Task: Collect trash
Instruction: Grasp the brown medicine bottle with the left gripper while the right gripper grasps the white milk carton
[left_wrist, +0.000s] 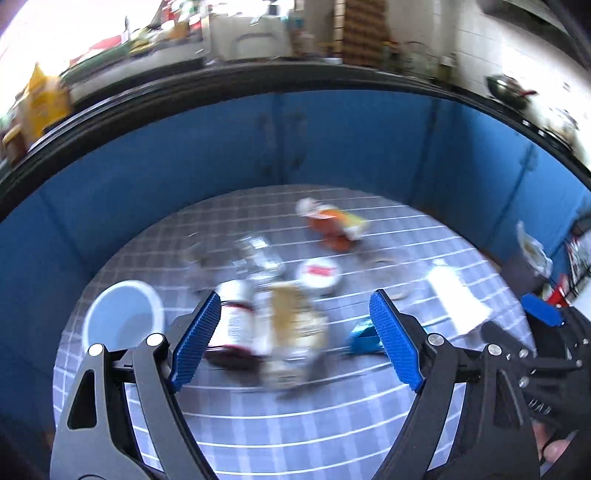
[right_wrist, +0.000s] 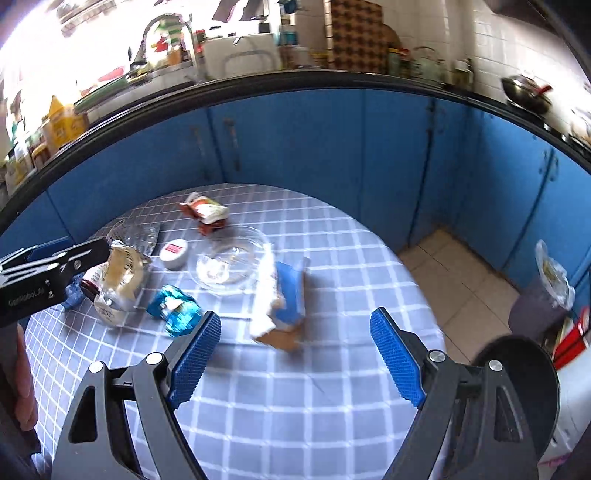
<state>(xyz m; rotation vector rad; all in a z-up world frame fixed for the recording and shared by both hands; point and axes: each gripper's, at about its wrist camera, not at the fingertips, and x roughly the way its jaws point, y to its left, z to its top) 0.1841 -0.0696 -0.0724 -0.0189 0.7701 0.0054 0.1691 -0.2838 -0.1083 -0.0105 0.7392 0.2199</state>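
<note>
Both grippers, left gripper (left_wrist: 295, 347) and right gripper (right_wrist: 293, 354), spread wide and empty above the checked table (right_wrist: 295, 413). Wrappers (right_wrist: 205, 212), a torn blue carton (right_wrist: 290, 295) and other trash remain scattered mid-frame, nothing visibly collected.

Tablecloth (right_wrist: 295, 398) grey-blue w/ white checks, cabinets (right_wrist: 295, 136) blue, tool pads (right_wrist: 195, 358) blue.

Trash scattered all over the tabletop (right_wrist: 295, 406)

Glass bowl (right_wrist: 231, 264) sits mid-table, small jar (right_wrist: 174, 253) just left of it, torn carton (right_wrist: 286, 299) to its right, crumpled wrapper (right_wrist: 205, 212) behind, cabinets (right_wrist: 314, 140) beyond the far edge.
</note>
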